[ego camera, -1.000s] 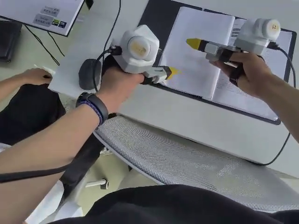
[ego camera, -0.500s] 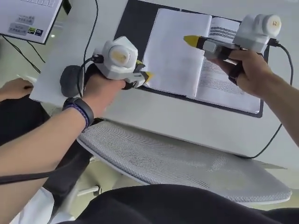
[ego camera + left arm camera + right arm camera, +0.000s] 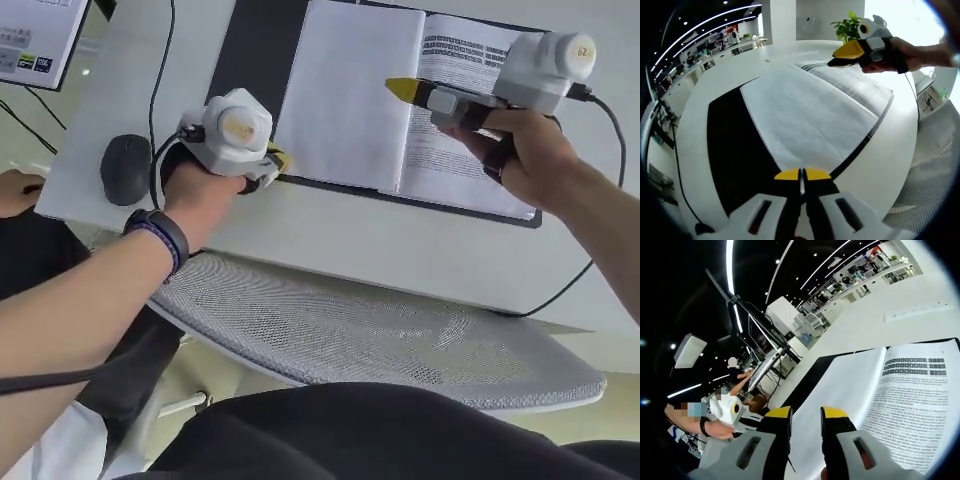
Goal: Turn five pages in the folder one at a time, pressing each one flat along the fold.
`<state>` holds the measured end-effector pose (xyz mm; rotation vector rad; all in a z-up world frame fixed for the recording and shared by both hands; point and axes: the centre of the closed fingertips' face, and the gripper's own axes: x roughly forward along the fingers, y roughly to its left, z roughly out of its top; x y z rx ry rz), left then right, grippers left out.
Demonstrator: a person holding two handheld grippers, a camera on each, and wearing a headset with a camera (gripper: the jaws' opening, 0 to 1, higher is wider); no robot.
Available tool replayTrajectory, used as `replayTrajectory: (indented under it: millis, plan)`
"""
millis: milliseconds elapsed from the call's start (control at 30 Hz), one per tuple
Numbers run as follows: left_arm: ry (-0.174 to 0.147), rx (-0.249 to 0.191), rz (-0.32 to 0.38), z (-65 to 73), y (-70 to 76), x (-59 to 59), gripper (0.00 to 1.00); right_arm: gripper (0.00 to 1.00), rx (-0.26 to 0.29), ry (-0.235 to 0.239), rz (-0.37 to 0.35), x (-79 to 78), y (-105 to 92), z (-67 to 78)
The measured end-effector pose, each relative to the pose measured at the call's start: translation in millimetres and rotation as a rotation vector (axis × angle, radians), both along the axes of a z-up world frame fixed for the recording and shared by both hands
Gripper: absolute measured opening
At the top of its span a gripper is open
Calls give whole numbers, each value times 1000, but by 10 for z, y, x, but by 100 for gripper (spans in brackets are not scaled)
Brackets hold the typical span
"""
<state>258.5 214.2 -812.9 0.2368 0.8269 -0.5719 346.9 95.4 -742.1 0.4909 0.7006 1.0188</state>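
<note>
Nearest to the person, in the head view, is the grey mesh back of a chair [image 3: 380, 340], and behind it the white desk [image 3: 380, 250] begins. The left hand-held gripper [image 3: 277, 160] is low at the near edge of the desk, in a hand with a dark wristband [image 3: 160, 232]. In the left gripper view its yellow tips [image 3: 802, 174] are pressed together with nothing between them. They are at the near corner of the blank page [image 3: 805, 115]; I cannot tell if they touch it.

The black folder [image 3: 255, 60] lies open and flat on the desk. The blank page is on its left part and a printed page [image 3: 465, 130] on its right part.

The right hand-held gripper [image 3: 400, 89] is above the fold and points to the left, over the blank page. In the right gripper view its two jaws [image 3: 807, 415] stand a little apart and hold nothing.

Left of the folder a dark mouse [image 3: 126, 168] lies on the desk. Further away, a corner of a monitor [image 3: 30, 40] is seen.
</note>
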Motion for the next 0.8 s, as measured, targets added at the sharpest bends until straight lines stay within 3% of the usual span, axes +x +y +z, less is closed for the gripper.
replayTrajectory:
  millis: [200, 500, 633, 800]
  plan:
    - [-1, -3, 13, 5, 5, -6, 0, 21, -14, -9, 13, 57, -39, 13]
    - [5, -9, 26, 2, 5, -10, 1, 20, -23, -43, -2, 440, -155, 56]
    - [13, -1, 22, 2, 1, -11, 1, 20, -39, -55, 16, 572, -160, -18]
    - [12, -2, 33, 0, 9, -5, 0, 18, -44, -26, 15, 658, -178, -230]
